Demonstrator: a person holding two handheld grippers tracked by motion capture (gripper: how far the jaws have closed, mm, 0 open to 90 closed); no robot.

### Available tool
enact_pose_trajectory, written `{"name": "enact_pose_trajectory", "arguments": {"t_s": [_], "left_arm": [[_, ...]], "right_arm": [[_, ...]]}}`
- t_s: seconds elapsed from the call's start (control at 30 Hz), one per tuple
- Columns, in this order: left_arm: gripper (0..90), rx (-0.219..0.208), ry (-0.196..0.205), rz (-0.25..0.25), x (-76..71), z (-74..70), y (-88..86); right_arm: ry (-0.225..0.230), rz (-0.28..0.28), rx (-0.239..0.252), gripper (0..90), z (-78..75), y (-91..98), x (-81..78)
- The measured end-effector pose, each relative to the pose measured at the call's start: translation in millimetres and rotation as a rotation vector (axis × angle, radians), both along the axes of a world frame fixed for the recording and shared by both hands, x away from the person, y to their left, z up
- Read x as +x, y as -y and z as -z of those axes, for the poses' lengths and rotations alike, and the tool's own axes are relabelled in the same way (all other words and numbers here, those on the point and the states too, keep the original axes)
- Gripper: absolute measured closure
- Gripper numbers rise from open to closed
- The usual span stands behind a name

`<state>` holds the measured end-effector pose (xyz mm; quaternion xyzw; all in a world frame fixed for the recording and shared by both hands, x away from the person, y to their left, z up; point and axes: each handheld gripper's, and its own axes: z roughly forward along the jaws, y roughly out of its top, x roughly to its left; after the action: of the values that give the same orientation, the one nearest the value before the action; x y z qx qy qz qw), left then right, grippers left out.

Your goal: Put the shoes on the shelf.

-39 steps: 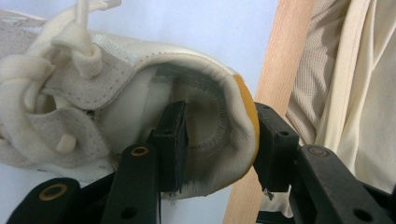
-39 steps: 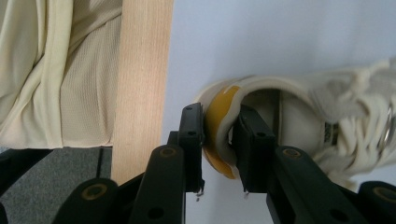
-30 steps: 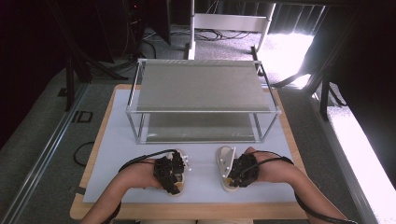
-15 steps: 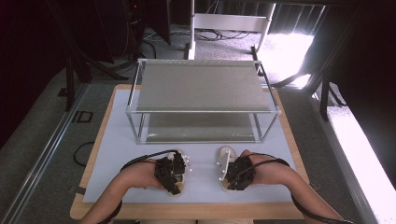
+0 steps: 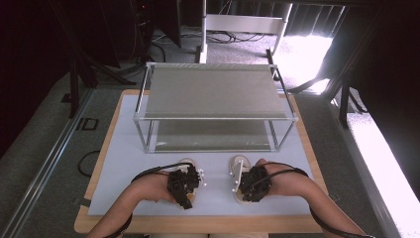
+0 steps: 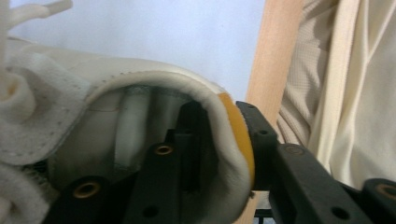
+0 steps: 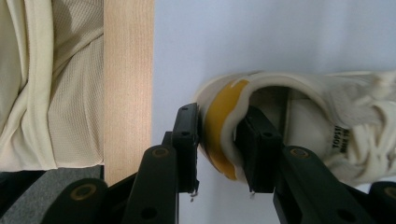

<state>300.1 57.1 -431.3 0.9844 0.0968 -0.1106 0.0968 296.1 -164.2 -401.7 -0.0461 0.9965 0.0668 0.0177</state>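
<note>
From above, two cream shoes are lying side by side on the near part of the table point(image 5: 124, 148), in front of a metal rack point(image 5: 213, 116); the left gripper point(image 5: 184, 184) is sitting over the left shoe point(image 5: 187, 163) and the right gripper point(image 5: 252, 182) over the right shoe point(image 5: 239, 166). In the left gripper view, the jaws, which have just been closing, are pinching the left shoe's padded heel collar point(image 6: 229, 140), one jaw inside, one outside. In the right gripper view, the jaws are clamping the right shoe's heel wall point(image 7: 219, 135) at its yellow tab the same way. Each shoe is probably light, with a soft collar that is giving under the pads; the heel counter seems the firmest place to grip.
</note>
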Motion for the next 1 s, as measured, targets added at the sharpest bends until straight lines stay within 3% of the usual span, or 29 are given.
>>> {"name": "enact_pose_trajectory", "arguments": {"t_s": [0.17, 0.27, 0.5, 0.83, 1.0], "left_arm": [[76.3, 0.004, 0.009, 0.014, -1.0, -0.7, 0.9], [76.8, 0.009, 0.018, 0.032, -1.4, -2.0, 1.0], [76.9, -0.011, 0.033, 0.079, -1.0, -11.1, 4.6], [76.9, -0.034, 0.058, 0.100, 8.2, -24.5, 19.7], [76.9, -0.032, 0.069, 0.119, 12.7, -29.1, 27.2]], "right_arm": [[0.012, 0.005, 0.025, 70.9, -8.0, 3.5, -1.3], [0.010, -0.002, 0.008, 72.4, -6.0, 2.5, -1.1], [0.067, -0.037, -0.022, 75.9, -12.5, -1.9, -7.6], [0.132, -0.011, 0.023, 75.9, -28.4, 6.0, 0.8], [0.136, -0.014, 0.022, 75.9, -31.9, 6.9, 4.1]]}}
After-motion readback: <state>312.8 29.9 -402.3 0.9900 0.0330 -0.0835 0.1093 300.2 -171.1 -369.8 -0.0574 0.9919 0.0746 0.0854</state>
